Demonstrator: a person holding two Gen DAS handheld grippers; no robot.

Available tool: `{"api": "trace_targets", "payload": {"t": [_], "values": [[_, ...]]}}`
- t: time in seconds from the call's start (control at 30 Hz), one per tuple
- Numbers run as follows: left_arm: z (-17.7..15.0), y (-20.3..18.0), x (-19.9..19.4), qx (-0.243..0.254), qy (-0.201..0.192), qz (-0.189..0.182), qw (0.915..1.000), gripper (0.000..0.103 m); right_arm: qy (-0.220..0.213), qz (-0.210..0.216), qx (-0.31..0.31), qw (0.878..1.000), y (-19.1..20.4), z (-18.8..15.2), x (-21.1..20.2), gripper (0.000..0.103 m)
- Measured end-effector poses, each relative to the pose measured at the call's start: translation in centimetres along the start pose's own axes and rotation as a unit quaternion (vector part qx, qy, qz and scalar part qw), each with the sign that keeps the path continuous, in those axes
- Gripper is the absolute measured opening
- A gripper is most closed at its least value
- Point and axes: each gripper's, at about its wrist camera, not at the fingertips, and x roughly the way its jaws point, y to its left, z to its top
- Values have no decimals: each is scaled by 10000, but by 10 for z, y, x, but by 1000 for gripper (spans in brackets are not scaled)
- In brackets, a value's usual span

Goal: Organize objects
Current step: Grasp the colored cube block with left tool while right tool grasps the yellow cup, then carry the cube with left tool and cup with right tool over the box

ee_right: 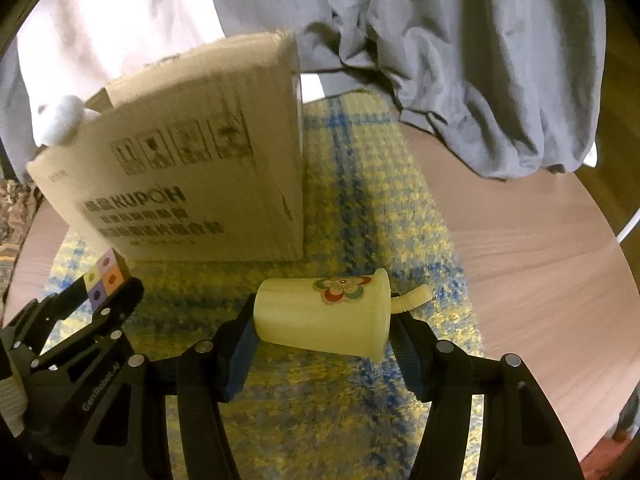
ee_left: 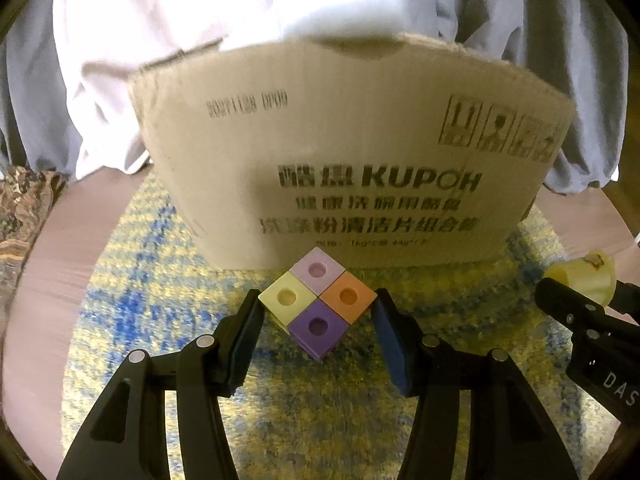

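- The left gripper (ee_left: 318, 312) holds a four-colour block (ee_left: 318, 302), a square of yellow, pink, orange and purple cubes. Its fingers (ee_left: 248, 332) grip it corner to corner, just in front of the near wall of the cardboard box (ee_left: 340, 152).
- The right gripper (ee_right: 322, 330) holds a pale yellow toy cup (ee_right: 324, 314) lying on its side, base to the left, lid and bent straw (ee_right: 414, 298) to the right. One finger presses the base and the other the lid end.
- Both things hang over a yellow-and-blue woven mat (ee_right: 360, 184) on the round wooden tabletop (ee_right: 540, 240). The box stands on the far part of that mat. A white rounded object (ee_left: 344, 4) shows above the box's top edge; whether it lies inside cannot be told.
- Judgement: the box looks like the place for both things, and neither is in it yet.
- Risk: the block is pinched on its corners, so contact is small. A knock against the box wall could twist it loose or split the cubes apart.
- Risk: the cup is held end to end on smooth plastic. A tilt could let it slide out, and the straw could catch on the box rim.
- Risk: the two grippers are near each other, so lifting both at once over the same edge could make them collide.
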Motion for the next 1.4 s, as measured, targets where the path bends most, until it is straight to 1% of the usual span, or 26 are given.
{"api": "trace_targets", "payload": {"t": [0.07,0.4,0.47,0.83,1.07,1.4], "values": [[-1,2,-11,-14,-73,-4,10000,54,-73,20,-17,10000,1,3,-7,61],[14,5,-51,-38,-385,-14,9993,54,-451,157,-140,9988,13,12,-44,61],[19,15,-51,-41,-459,-14,9989,54,-506,176,-159,9984,16,14,-49,61],[37,25,-84,-40,-809,61,9967,54,-807,284,-245,9960,31,30,-76,61],[54,35,-101,-81,-1022,114,9947,54,-1036,347,-314,9935,39,46,-94,61],[82,46,-115,-109,-1244,142,9921,54,-1281,385,-352,9904,47,73,-111,61]]}}
